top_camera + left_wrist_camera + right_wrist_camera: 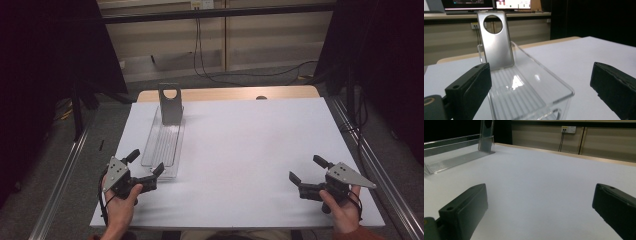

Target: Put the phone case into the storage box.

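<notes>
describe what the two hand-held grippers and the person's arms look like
Each hand-held gripper, left and right, has a black body, two blocky black jaws with small screw holes, and a grey three-cornered plate on top. A thin black cable trails past the left hand. The right hand comes out of a rust-coloured sleeve; no sleeve is visible at the left wrist.

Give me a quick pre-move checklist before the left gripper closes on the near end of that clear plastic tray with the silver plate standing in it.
1. Left gripper open: ok, jaws wide apart.
2. Near end of the clear ribbed plastic tray lies between the left jaws: ok in the left gripper view.
3. Silver metal plate with a round hole stands upright at the tray's far end, away from the jaws: ok.
4. Whether the plate is fixed or merely leaning: cannot tell.
5. Right gripper open and far from the tray, over the white table: ok.
6. Tray's near-end contents: ok, none seen.
</notes>
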`<state>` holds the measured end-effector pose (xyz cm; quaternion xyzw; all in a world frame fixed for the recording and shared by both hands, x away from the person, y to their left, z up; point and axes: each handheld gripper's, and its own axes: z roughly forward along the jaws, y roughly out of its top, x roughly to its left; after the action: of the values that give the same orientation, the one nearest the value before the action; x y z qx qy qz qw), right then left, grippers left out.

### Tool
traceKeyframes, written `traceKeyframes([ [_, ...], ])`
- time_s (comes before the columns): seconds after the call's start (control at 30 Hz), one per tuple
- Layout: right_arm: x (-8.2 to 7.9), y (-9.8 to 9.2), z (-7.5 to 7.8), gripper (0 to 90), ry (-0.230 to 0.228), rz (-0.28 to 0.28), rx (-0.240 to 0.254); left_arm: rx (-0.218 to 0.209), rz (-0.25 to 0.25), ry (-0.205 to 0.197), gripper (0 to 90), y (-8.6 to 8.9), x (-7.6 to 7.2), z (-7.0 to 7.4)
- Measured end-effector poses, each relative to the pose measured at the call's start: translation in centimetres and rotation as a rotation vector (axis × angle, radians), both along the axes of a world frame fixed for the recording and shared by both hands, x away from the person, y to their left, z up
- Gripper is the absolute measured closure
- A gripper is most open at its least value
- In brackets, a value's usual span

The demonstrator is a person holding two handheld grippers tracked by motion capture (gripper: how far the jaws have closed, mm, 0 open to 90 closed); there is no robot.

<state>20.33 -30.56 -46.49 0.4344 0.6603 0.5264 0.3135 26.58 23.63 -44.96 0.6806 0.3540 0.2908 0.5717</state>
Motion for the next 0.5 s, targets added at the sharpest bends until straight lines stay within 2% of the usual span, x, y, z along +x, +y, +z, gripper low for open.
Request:
traceKeyframes([
  [0.1, -0.16, -0.06, 0.00, 0.0, 0.002, -0.002, 0.001, -0.013, 0.012, 0.026, 4.1, 0.27, -0.54, -0.32],
  [0.17, -0.27, -0.16, -0.01, 0.0, 0.002, -0.003, -0.002, -0.013, 0.058, 0.028, 3.9, 0.53, -0.77, -0.31],
  [0.23, -0.34, -0.18, -0.01, 0.0, 0.002, -0.009, 0.003, -0.062, 0.048, 0.047, 3.3, 0.65, -0.74, -0.41],
  [0.33, -0.30, -0.14, 0.04, 0.0, -0.002, -0.006, 0.003, -0.039, 0.002, 0.033, 2.8, 0.36, -0.74, -0.31],
  [0.5, -0.10, 0.01, -0.01, 0.0, -0.003, 0.010, -0.003, -0.033, -0.009, 0.036, 2.5, 0.10, -0.77, -0.31],
])
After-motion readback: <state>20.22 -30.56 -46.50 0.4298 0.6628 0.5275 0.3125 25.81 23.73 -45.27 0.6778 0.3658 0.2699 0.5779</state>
